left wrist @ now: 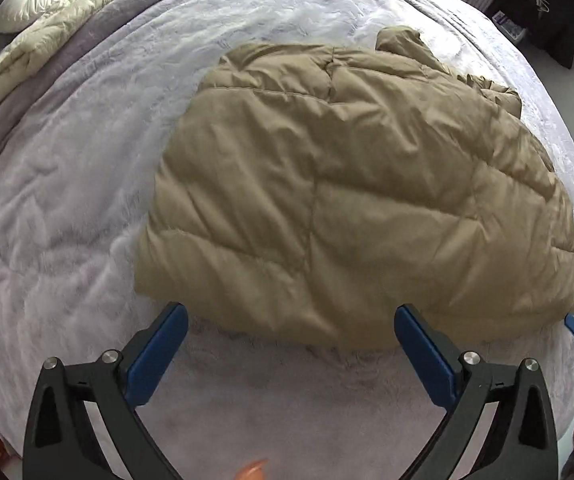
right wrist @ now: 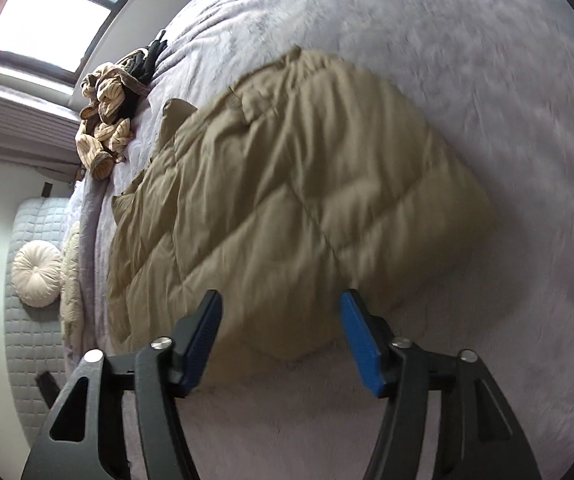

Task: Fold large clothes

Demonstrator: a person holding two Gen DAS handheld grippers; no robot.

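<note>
The bed (left wrist: 67, 208), under a pale lilac fleece cover, fills both views, and the tan puffer jacket (left wrist: 351, 184) lies folded on it, centre to right in the left wrist view and across the middle of the right wrist view. Being padded and springy, its top layer will probably lift and slide apart if left unpressed. The loose bit at upper right (left wrist: 499, 92) looks untucked and could spoil a further fold. The striped clothes (right wrist: 107, 120) at upper left could get dragged in. The left gripper (left wrist: 291, 320) stands spread wide, holding nothing, just short of the near hem; the right gripper (right wrist: 281, 308) is also spread and empty, so a shallow bite may catch only the outer shell.
</note>
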